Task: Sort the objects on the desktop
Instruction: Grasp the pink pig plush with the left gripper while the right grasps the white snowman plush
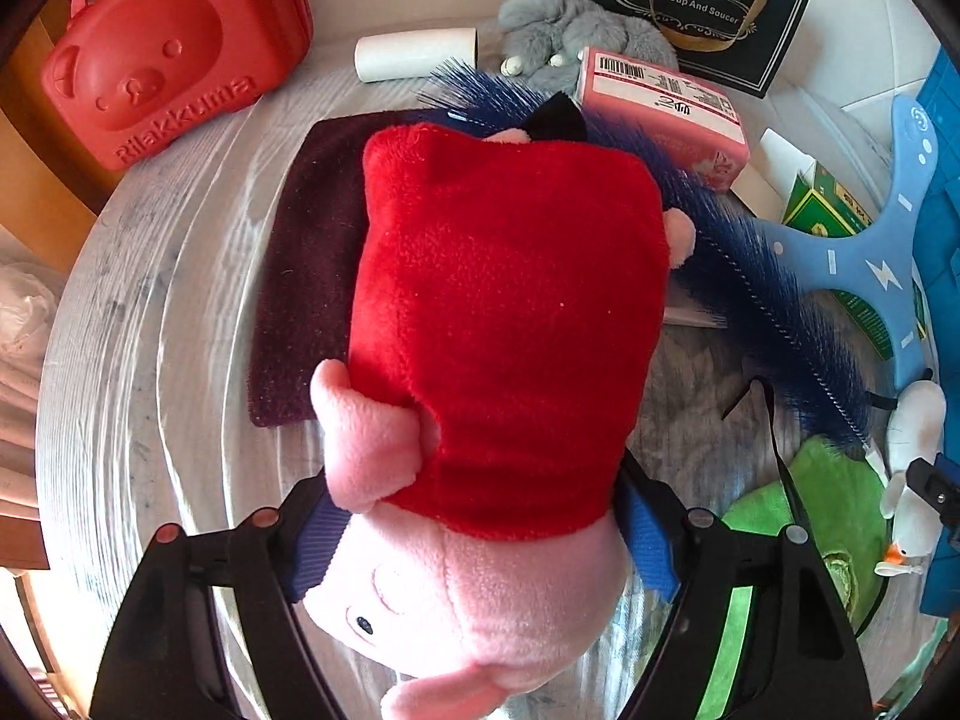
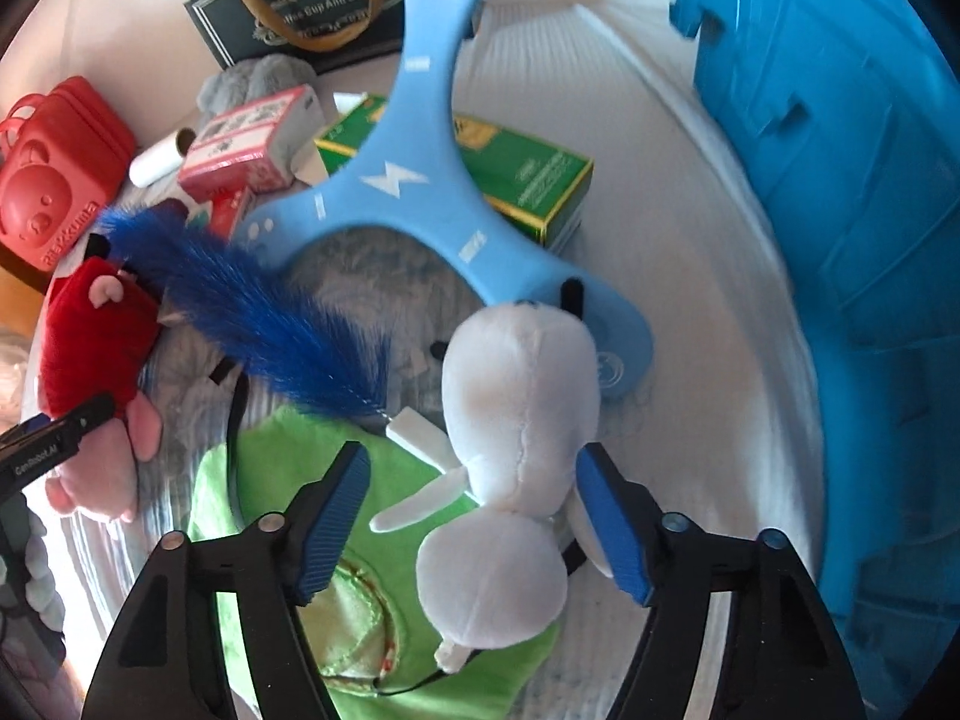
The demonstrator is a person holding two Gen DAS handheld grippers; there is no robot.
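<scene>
My left gripper [image 1: 480, 546] is shut on a pink pig plush in a red dress [image 1: 498, 324], gripping it at the neck; the plush fills the middle of the left wrist view and also shows in the right wrist view [image 2: 99, 330]. My right gripper [image 2: 474, 516] is open around a white goose plush [image 2: 516, 396], its blue pads on either side and apart from it. The goose lies partly on a green cloth [image 2: 264, 480]. A blue feather wand [image 2: 252, 312] lies beside it.
On the white table are a light-blue three-armed toy [image 2: 414, 192], a green box [image 2: 528, 174], a pink packet [image 1: 666, 108], a white roll [image 1: 414, 54], a grey plush [image 1: 558, 30], a dark maroon cloth [image 1: 306, 276], a red Rilakkuma case [image 1: 162, 60] and a black gift bag [image 1: 690, 0]. A blue bin [image 2: 840, 180] stands at right.
</scene>
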